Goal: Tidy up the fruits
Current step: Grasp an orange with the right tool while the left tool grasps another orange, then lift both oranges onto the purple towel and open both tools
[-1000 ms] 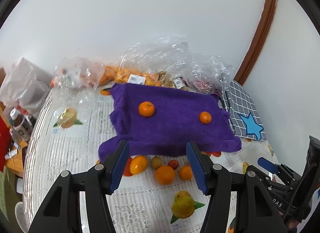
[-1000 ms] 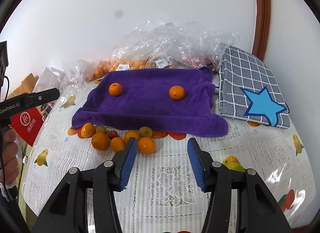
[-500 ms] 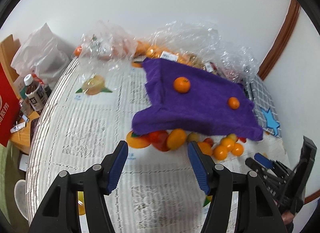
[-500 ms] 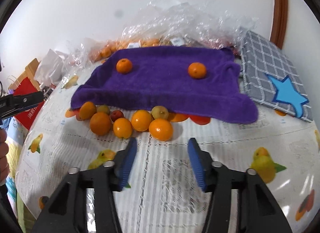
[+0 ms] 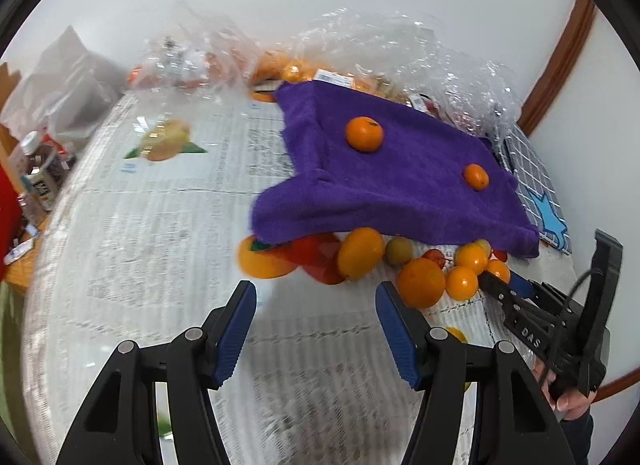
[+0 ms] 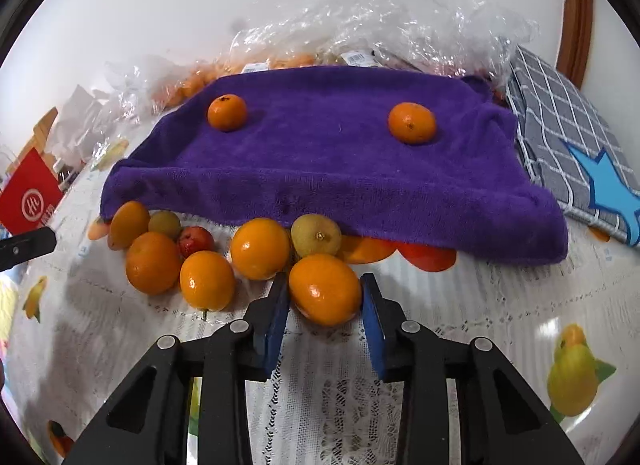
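Note:
A purple towel (image 6: 340, 169) lies on the white lace tablecloth (image 6: 460, 305) with two oranges (image 6: 227, 113) (image 6: 412, 123) on top. Several oranges, a small red fruit (image 6: 196, 239) and a yellowish fruit (image 6: 316, 235) line its near edge. My right gripper (image 6: 324, 285) is closing, its blue pads touching both sides of the nearest orange (image 6: 325, 290) on the table. My left gripper (image 5: 315, 293) is open above the bare cloth, just short of an oval orange fruit (image 5: 360, 252), with nothing between its fingers. In the left wrist view the right gripper (image 5: 500, 279) reaches into the fruit row.
Crumpled clear plastic bags (image 6: 380, 13) holding more fruit lie behind the towel against the wall. A grey checked cloth with a blue star (image 6: 572, 137) lies to the right. A red box (image 6: 30, 197), a bottle (image 5: 38, 173) and white bags sit off the left edge.
Both grippers have dropped lower and closer to the fruit row. The right jaws have narrowed around the nearest orange. The left jaws stay apart.

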`<state>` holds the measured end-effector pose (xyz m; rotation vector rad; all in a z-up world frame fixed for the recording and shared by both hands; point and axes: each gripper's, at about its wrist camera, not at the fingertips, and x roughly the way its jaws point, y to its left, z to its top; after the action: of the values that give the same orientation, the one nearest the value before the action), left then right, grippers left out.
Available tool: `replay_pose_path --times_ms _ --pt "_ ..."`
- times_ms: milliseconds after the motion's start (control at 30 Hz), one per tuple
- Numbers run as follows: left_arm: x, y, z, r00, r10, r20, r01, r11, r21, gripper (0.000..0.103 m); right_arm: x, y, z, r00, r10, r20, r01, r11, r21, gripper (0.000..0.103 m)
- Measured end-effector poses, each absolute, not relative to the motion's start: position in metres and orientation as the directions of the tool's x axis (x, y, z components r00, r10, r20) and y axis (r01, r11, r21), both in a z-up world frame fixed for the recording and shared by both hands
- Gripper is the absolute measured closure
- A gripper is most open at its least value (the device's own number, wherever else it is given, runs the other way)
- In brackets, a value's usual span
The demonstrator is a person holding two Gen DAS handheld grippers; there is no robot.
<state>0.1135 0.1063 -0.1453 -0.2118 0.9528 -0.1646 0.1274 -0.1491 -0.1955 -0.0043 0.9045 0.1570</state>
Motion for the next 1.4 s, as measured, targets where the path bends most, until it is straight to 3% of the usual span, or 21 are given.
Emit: replay_pose_path --times_ms 233,367,500,633,700,1400 --pt "0.132 0.077 -0.164 0.604 -0.239 -0.761 0.113 0.970 -0.214 0.043 0.096 -0.168 -0.188 0.656 0.073 -0.751 -0.135 0.991 -0.022 0.068" --pt "0.139 0.065 -0.171 0.624 -0.217 -0.750 0.146 0.976 -0.161 0.043 0.085 -0.193 -0.190 0.650 0.064 -0.758 -0.059 0.998 0.033 0.068" --pt "0.141 0.055 -0.176 0.618 -0.220 -0.755 0.182 0.974 -0.134 0.054 0.084 -0.198 -0.190 0.660 0.044 -0.750 -0.023 0.999 0.038 0.068" --pt "0.144 0.060 -0.178 0.604 -0.261 -0.753 0.189 0.965 -0.183 0.059 0.090 -0.194 -0.195 0.636 0.011 -0.771 -0.008 1.000 0.008 0.068" --pt "0.145 0.065 -0.178 0.609 -0.284 -0.740 0.174 0.959 -0.225 0.071 0.091 -0.191 -0.195 0.635 0.003 -0.773 -0.017 1.000 -0.010 0.068" --pt "0.128 0.077 -0.158 0.718 -0.315 -0.621 0.177 0.945 -0.275 0.071 0.083 -0.204 -0.186 0.685 0.142 -0.715 -0.068 0.989 0.131 0.068"
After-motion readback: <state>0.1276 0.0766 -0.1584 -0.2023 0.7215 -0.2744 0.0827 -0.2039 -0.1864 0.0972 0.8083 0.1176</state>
